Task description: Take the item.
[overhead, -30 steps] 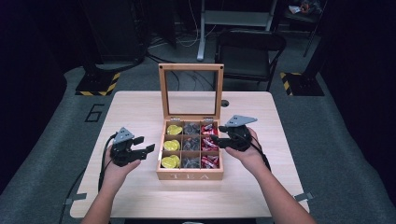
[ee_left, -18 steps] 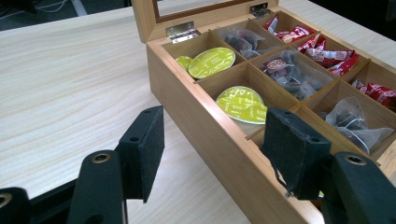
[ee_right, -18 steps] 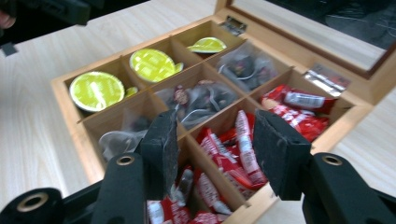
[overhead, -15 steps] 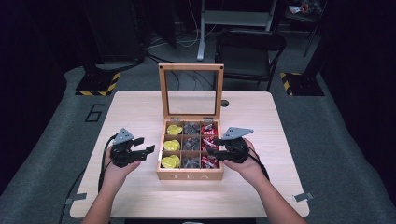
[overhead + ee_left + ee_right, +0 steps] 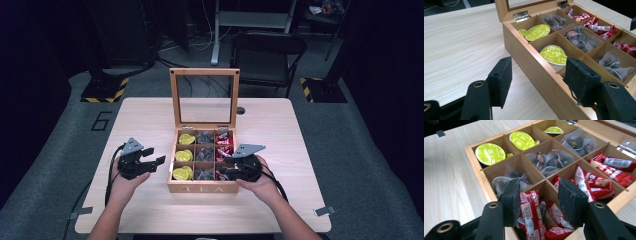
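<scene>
A wooden tea box [image 5: 202, 189] stands open mid-table, its glass lid [image 5: 205, 95] upright. The left column holds yellow-green capsules [image 5: 183, 172], the middle column clear tea bags [image 5: 204, 172], the right column red packets [image 5: 223, 152]. My right gripper [image 5: 227, 170] dips into the near right compartment. Its jaws have just been closing and red packets [image 5: 531, 217] lie between them, touching the left pad and apart from the right pad. The right gripper [image 5: 539, 200] is open. My left gripper [image 5: 156, 157] hovers left of the box, open [image 5: 537, 80] with nothing between its fingers.
The light wooden table [image 5: 300, 150] has bare surface on both sides of the box and in front of it. A black chair [image 5: 267, 50] stands beyond the far edge. Cables trail from both grippers toward the near edge.
My right gripper has sunk and come nearer, from over the middle right compartment to the near right one, and its jaws have narrowed. The left gripper has stayed put.
</scene>
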### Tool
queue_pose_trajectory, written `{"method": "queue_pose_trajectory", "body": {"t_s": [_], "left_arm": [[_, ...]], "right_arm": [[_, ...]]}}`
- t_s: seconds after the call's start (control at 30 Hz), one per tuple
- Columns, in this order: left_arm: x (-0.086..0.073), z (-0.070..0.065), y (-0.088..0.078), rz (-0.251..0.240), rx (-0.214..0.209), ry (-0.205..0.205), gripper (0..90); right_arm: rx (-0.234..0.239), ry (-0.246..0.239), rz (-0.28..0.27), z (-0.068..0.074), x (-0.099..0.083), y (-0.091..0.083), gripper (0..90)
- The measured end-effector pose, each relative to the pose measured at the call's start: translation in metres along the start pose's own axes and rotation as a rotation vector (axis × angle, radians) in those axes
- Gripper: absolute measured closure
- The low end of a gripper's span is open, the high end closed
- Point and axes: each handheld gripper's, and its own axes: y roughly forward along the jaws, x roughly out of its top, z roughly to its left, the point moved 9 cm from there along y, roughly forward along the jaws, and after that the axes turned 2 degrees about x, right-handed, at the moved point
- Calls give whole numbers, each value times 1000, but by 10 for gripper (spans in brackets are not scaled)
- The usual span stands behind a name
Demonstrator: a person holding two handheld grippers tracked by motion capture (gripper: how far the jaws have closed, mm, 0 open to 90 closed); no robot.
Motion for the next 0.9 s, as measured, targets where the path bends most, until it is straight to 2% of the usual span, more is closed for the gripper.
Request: {"method": "queue_pose_trajectory", "body": {"t_s": [0.17, 0.53, 0.67, 0.8, 0.9], "left_arm": [[0, 0, 0, 0, 2, 1, 391], [-1, 0, 1, -2, 4, -1, 391], [-1, 0, 0, 0, 3, -5, 392], [-1, 1, 0, -3, 5, -1, 392], [-1, 1, 0, -2, 6, 0, 392]], "right_arm": [[24, -3, 10, 6, -5, 5, 515], [36, 19, 32, 5, -17, 16, 520], [43, 14, 42, 4, -21, 20, 554], [63, 35, 36, 3, -24, 22, 603], [67, 25, 44, 3, -25, 23, 613]]}}
